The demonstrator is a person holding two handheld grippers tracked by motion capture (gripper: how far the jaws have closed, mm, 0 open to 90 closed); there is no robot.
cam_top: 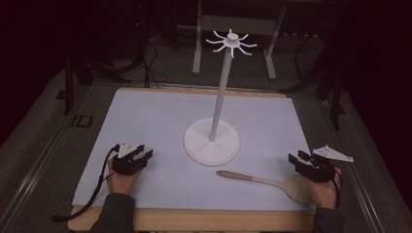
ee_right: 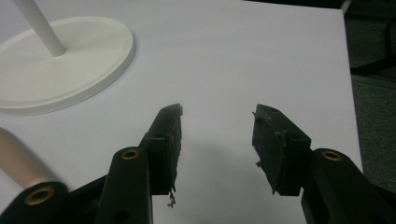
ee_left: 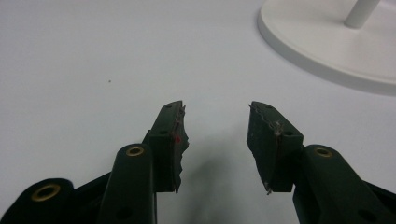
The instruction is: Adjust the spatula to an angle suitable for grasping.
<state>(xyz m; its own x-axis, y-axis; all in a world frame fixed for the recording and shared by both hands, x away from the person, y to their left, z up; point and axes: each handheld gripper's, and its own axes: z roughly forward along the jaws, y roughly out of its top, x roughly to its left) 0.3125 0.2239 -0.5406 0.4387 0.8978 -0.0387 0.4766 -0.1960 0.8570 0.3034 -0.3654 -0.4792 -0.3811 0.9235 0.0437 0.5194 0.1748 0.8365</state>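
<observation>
Wooden spoon (cam_top: 265,180) flat on white mat (cam_top: 160,121), bowl end beside right gripper (cam_top: 300,159), handle toward stand base (cam_top: 212,141); right gripper spread, nothing between jaws; left gripper (cam_top: 144,155) spread, well apart from spoon; dark floor around table.

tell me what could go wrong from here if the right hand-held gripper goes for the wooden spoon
1. The wooden spoon lies flat on the white mat, so the open right hand-held gripper may scrape or push it instead of pinching it.
2. The tall white stand sits close beside the handle; a sweeping lift could knock its thin pole.
</observation>
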